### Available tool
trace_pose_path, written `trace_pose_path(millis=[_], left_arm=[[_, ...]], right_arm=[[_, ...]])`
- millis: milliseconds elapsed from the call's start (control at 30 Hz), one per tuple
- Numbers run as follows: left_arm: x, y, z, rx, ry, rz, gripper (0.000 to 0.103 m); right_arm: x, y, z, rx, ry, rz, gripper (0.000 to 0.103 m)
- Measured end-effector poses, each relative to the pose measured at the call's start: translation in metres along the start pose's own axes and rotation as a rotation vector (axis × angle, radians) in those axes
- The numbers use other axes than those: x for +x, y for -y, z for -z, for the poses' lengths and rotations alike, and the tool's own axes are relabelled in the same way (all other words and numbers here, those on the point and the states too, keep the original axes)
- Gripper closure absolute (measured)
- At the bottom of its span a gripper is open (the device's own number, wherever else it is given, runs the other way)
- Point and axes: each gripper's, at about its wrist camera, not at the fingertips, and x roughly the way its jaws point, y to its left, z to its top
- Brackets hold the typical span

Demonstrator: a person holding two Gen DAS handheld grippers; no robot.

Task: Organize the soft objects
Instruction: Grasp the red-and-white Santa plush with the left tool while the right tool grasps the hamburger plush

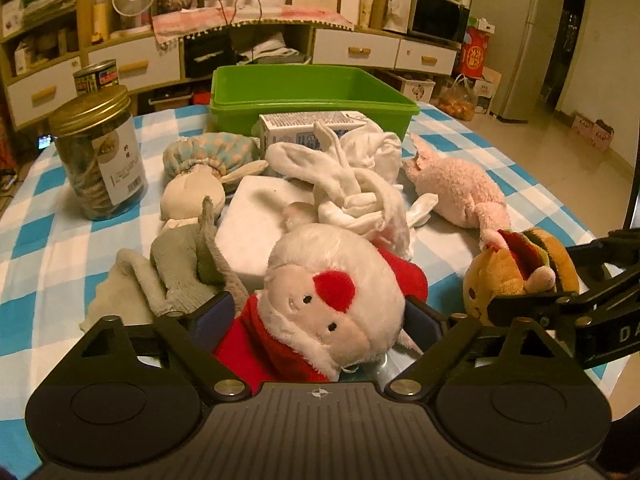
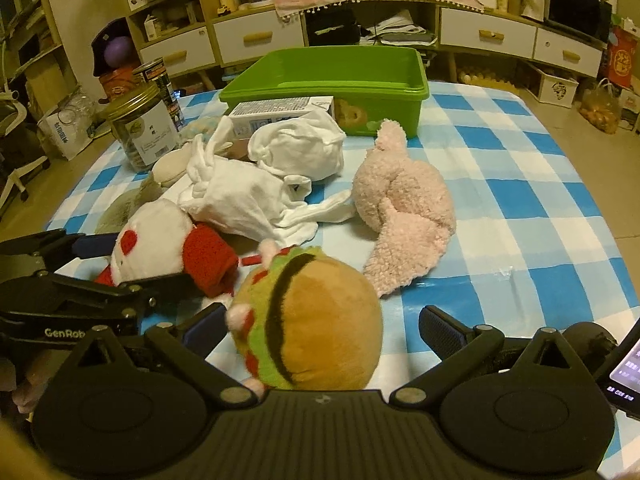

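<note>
My left gripper (image 1: 320, 316) is closed around a Santa plush (image 1: 336, 304) with a white head and red body; it also shows in the right wrist view (image 2: 160, 244). My right gripper (image 2: 320, 328) is open around a hamburger plush (image 2: 312, 320), with a gap on the right side; the burger also shows in the left wrist view (image 1: 520, 272). A pink plush (image 2: 400, 208), a heap of white cloth (image 2: 260, 188), a grey cloth (image 1: 172, 276) and a beige doll (image 1: 196, 192) lie on the checked table. An empty green bin (image 2: 332, 84) stands at the back.
A gold-lidded jar (image 1: 100, 156) and a tin can (image 1: 96, 76) stand at the back left. A milk carton (image 1: 308, 128) lies in front of the bin. A white block (image 1: 256, 224) lies under the cloth. The blue-checked tablecloth (image 2: 520, 200) is bare on the right.
</note>
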Motion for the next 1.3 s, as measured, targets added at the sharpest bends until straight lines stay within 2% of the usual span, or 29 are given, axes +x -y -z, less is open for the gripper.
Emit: trace_pose_path(millis=[100, 167, 233, 367, 933, 1300], left_arm=[[-0.002, 0.0, 0.0, -0.004, 0.015, 0.023, 0.026], [-0.004, 0.0, -0.001, -0.006, 0.02, 0.029, 0.029], [-0.005, -0.001, -0.001, -0.012, 0.023, 0.035, 0.033], [-0.008, -0.002, -0.002, -0.027, 0.03, 0.039, 0.036], [-0.024, -0.003, -0.013, -0.054, 0.044, 0.062, 0.039], [-0.044, -0.005, -0.03, -0.077, 0.103, 0.086, 0.039]], right_arm=[[0.001, 0.0, 0.0, 0.004, -0.009, -0.01, 0.046], [0.002, 0.0, 0.0, 0.01, -0.013, -0.015, 0.058], [0.002, 0.001, 0.0, 0.019, -0.015, -0.024, 0.065], [0.0, 0.0, -0.001, 0.02, -0.005, -0.023, 0.07], [-0.013, 0.006, -0.011, 0.064, 0.046, -0.034, 0.072], [-0.029, 0.014, -0.025, 0.112, 0.106, -0.045, 0.072]])
